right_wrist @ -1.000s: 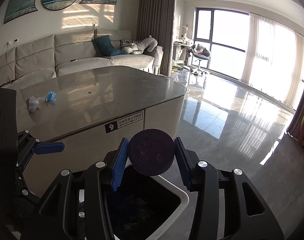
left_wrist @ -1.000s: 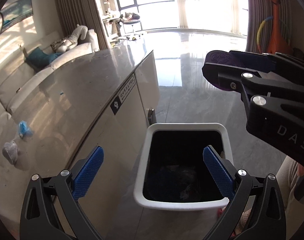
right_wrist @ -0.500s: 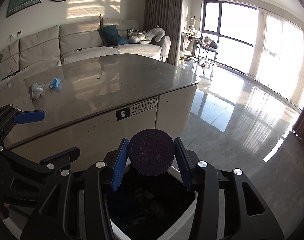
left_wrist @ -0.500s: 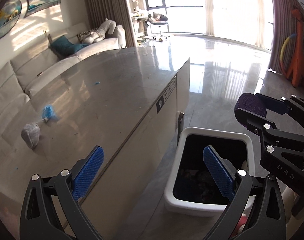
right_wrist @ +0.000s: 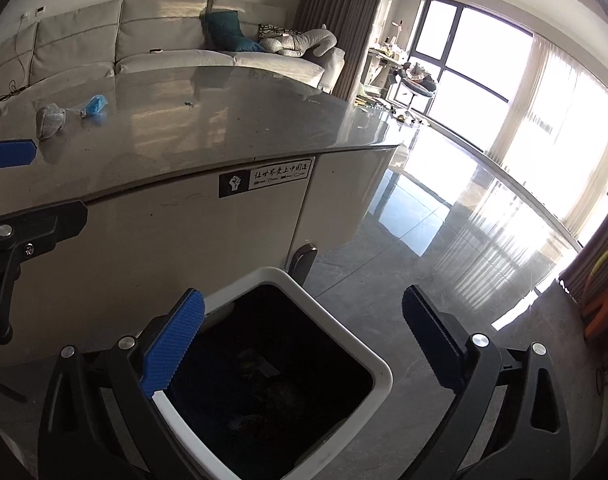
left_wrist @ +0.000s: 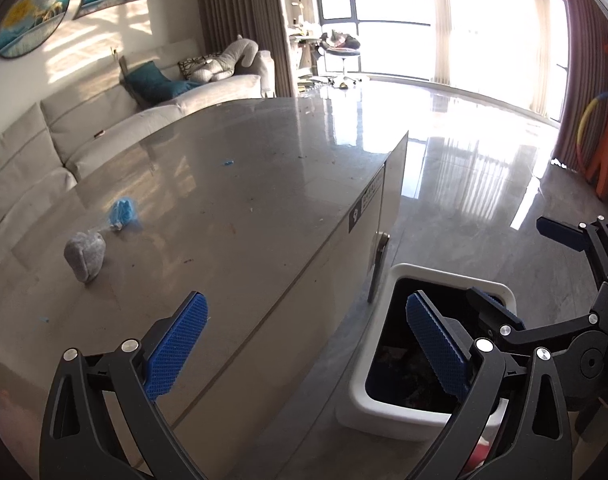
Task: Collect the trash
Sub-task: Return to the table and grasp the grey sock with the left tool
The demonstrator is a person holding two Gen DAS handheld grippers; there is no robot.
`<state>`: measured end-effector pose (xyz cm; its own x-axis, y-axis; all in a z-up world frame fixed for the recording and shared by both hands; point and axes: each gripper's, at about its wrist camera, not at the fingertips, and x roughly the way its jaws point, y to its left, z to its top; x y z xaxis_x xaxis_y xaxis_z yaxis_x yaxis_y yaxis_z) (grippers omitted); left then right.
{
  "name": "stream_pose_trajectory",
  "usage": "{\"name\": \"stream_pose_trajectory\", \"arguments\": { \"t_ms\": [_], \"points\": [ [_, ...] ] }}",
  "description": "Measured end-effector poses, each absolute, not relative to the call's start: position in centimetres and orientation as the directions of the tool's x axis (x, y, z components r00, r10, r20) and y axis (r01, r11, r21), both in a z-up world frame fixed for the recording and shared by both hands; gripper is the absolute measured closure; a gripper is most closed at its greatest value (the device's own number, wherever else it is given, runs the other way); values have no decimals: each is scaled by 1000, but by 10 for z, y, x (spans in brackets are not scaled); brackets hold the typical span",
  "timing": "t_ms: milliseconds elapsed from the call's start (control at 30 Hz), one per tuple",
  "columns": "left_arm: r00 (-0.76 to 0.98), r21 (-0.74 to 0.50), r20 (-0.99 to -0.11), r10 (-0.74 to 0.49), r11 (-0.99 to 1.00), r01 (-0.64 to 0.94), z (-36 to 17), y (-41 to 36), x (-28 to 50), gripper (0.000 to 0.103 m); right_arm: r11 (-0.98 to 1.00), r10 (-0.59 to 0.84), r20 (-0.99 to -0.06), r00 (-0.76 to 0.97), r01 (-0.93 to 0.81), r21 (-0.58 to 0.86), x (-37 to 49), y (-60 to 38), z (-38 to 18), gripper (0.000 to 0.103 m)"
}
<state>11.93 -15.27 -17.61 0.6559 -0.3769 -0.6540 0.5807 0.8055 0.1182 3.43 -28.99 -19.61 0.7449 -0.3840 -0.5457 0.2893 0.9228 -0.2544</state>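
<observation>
A white bin (right_wrist: 379,368) with a dark inside stands on the floor against the grey table (right_wrist: 224,120). My right gripper (right_wrist: 304,312) hangs over it, its jaws opening, with nothing between the blue pads. The purple lid is not to be seen in the dark bin. My left gripper (left_wrist: 305,320) is open and empty over the table's edge, left of the bin (left_wrist: 355,384). The right gripper (left_wrist: 523,268) shows at that view's right edge. On the table (left_wrist: 244,200) lie a grey crumpled wad (left_wrist: 84,254) and a blue wrapper (left_wrist: 122,214), also seen as wad (right_wrist: 50,118) and wrapper (right_wrist: 92,105).
A small blue scrap (left_wrist: 228,163) lies farther back on the table. A pale sofa (left_wrist: 104,128) runs behind it. Glossy grey floor (right_wrist: 443,264) spreads to the right towards bright windows. An orange toy (left_wrist: 607,148) stands by the curtain. A metal leg (right_wrist: 302,260) sits behind the bin.
My right gripper has opened wide and the purple lid it held is gone from its pads. The left gripper has swung left, bringing more of the tabletop and its trash into view.
</observation>
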Motion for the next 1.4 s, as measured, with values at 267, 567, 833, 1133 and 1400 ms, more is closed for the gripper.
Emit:
{"name": "stream_pose_trajectory", "arguments": {
  "t_ms": [267,567,833,1133,1400],
  "points": [
    [715,99,-614,-335,866,490,-163,-124,137,5,967,-252,-368,895,215,-139,34,-286,-152,5],
    [777,54,-586,-229,946,319,-150,-75,174,5,984,-118,-353,928,63,-166,70,-249,-133,4],
    [810,22,-575,-114,988,155,-143,-25,208,5,984,-52,-300,952,-2,-177,110,-225,-117,4],
    [808,36,-587,-52,995,90,-144,3,239,5,972,47,-278,959,-108,-209,157,-193,-112,4],
    [798,40,-602,-32,997,70,-150,13,266,5,959,110,-302,947,-181,-217,186,-174,-119,4]
  ]
}}
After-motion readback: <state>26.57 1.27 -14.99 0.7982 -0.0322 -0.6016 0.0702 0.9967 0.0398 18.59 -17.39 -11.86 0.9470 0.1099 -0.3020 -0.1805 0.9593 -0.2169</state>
